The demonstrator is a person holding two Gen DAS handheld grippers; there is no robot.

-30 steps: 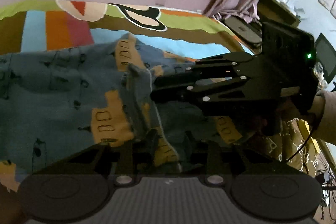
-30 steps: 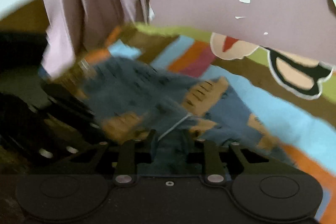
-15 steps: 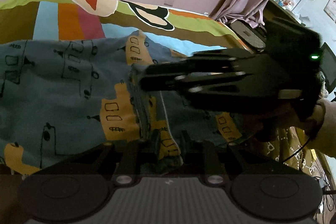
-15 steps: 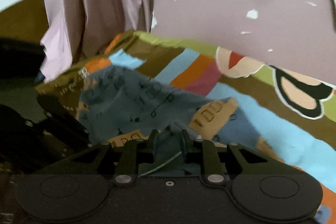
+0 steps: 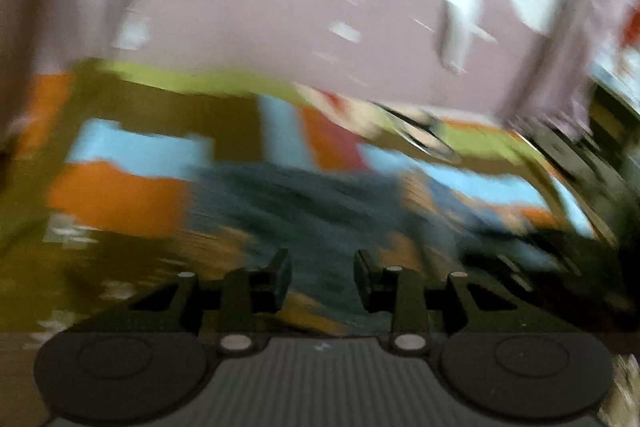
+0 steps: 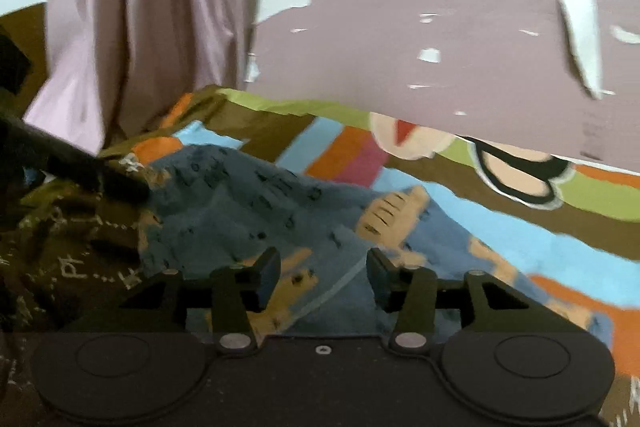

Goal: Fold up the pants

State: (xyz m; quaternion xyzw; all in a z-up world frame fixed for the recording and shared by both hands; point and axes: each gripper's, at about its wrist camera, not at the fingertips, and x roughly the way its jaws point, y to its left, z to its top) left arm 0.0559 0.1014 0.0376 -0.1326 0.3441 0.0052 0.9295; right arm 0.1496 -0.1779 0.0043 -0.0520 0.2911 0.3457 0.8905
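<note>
In the left wrist view, everything beyond the gripper is smeared by motion blur. The left gripper (image 5: 322,281) is seen with its fingers (image 5: 280,277) spread apart and nothing clamped between them. The pants (image 5: 320,211) are made out as a dark blue mass with tan patches, spread just beyond and between the fingertips; whether cloth is touched cannot be told. The pants are laid on a striped blanket (image 5: 132,151) of blue, orange, brown and green. A mauve wall (image 5: 280,7) with peeled white patches is seen behind, and a dark shape at the right edge is too blurred to be named.

In the right wrist view, the right gripper (image 6: 323,273) is likewise released, its fingers (image 6: 268,273) held wide with no fabric pinched. The pants (image 6: 248,211) are seen lying crumpled on the blanket (image 6: 520,235), directly under and ahead of the fingertips, a pale seam running between them. At the left, part of the left gripper (image 6: 80,163) is seen reaching toward the far edge of the pants. A brown patterned cloth (image 6: 72,247) is bunched beside the pants on the left. A mauve curtain (image 6: 140,27) is hung at the far left, beside the wall (image 6: 400,27).
</note>
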